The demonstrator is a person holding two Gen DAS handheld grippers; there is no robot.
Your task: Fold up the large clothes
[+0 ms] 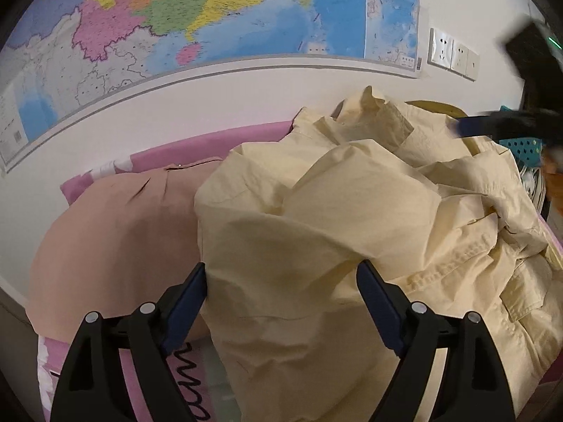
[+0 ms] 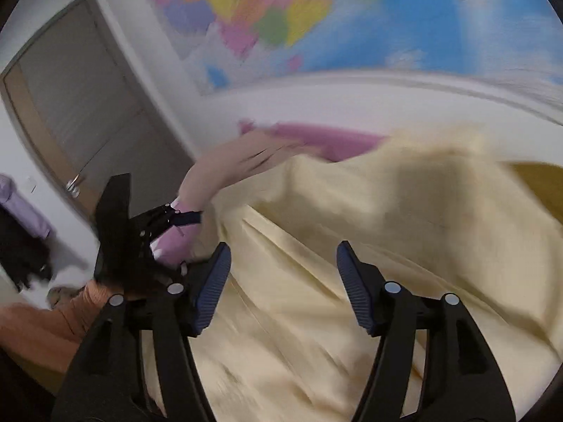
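Note:
A large pale yellow shirt lies crumpled in a heap on a pink bed cover. My left gripper is open, its two blue pads on either side of a bulge of the yellow cloth. My right gripper is open just above the yellow shirt; that view is blurred. The right gripper also shows at the far right of the left wrist view, over the heap. The left gripper shows at the left of the right wrist view.
A beige garment lies left of the yellow shirt. A coloured map hangs on the white wall, with sockets to its right. A teal perforated basket is at the right. A grey door stands at the left.

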